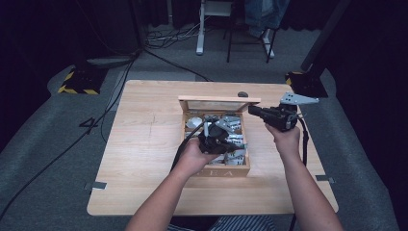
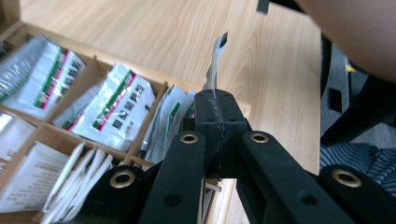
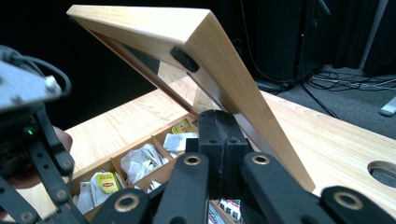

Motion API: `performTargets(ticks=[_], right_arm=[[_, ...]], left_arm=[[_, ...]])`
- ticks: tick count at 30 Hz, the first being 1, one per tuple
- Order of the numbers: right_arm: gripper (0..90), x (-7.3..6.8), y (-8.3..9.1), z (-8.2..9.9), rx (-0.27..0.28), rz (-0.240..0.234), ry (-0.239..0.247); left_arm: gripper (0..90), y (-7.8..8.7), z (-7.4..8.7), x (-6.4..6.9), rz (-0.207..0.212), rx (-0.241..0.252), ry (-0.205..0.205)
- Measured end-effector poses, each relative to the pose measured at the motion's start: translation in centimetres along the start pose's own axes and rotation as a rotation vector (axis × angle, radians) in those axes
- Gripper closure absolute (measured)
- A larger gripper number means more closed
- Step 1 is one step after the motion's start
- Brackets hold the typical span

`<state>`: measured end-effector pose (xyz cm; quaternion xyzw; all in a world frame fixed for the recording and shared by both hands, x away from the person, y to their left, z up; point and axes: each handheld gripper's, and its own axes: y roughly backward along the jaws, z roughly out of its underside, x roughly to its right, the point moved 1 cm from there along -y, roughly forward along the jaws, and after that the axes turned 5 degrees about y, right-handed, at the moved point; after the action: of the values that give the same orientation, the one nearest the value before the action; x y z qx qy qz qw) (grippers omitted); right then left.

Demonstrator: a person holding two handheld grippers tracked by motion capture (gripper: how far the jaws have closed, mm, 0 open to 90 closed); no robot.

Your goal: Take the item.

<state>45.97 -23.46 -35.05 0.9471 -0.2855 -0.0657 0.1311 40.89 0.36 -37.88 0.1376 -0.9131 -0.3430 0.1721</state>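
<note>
Wooden table (image 1: 144, 144) | box (image 1: 219, 172) at centre, compartments hold sachets | lid (image 3: 224, 70) raised, tilted, its edge against right gripper (image 3: 218, 122), jaws clenched together, nothing seen between | left gripper (image 2: 217, 103) over box, jaws clamped on sachet (image 2: 215, 65), upright above the compartments

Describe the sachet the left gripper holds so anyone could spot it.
On the wooden table sits an open compartment box of sachets. At its near edge the left gripper pinches one sachet, the only one standing upright, clear of its compartment.
</note>
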Motion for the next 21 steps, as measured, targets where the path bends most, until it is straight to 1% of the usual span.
performTargets(ticks=[2,3,6,7,9,11,12,13,15,17,19,21], right_arm=[[90.0,0.0,0.0,0.0,0.001,-0.002,0.000],[90.0,0.0,0.0,0.0,0.001,-0.002,0.000],[90.0,0.0,0.0,0.0,0.002,0.000,0.000],[90.0,0.0,0.0,0.0,0.002,0.000,0.000],[90.0,0.0,0.0,0.0,0.002,-0.001,0.000],[90.0,0.0,0.0,0.0,0.002,-0.001,0.000],[90.0,0.0,0.0,0.0,0.001,-0.001,0.000],[90.0,0.0,0.0,0.0,0.001,-0.001,0.000],[90.0,0.0,0.0,0.0,0.001,-0.001,0.000],[90.0,0.0,0.1,0.0,0.001,-0.001,0.000],[90.0,0.0,0.1,0.0,0.001,-0.001,-0.001],[90.0,0.0,0.0,0.0,0.002,-0.001,-0.001]], left_arm=[[90.0,0.6,-0.1,0.1,-0.003,0.026,-0.004],[90.0,0.6,-0.1,0.1,-0.003,0.026,-0.004],[90.0,1.4,-0.1,0.2,0.005,0.067,-0.001],[90.0,1.4,-0.1,0.2,0.005,0.067,-0.001],[90.0,2.0,0.1,0.2,0.006,0.101,0.001],[90.0,2.3,0.1,0.2,0.007,0.108,0.000],[90.0,2.7,0.3,0.1,0.006,0.121,0.005],[90.0,2.7,0.3,0.1,0.006,0.121,0.005],[90.0,3.6,0.7,-0.1,0.007,0.149,0.017],[90.0,3.8,0.8,-0.2,0.004,0.156,0.020],[90.0,4.8,1.2,-0.3,0.001,0.192,0.039],[90.0,5.2,1.4,-0.4,-0.004,0.206,0.047]])
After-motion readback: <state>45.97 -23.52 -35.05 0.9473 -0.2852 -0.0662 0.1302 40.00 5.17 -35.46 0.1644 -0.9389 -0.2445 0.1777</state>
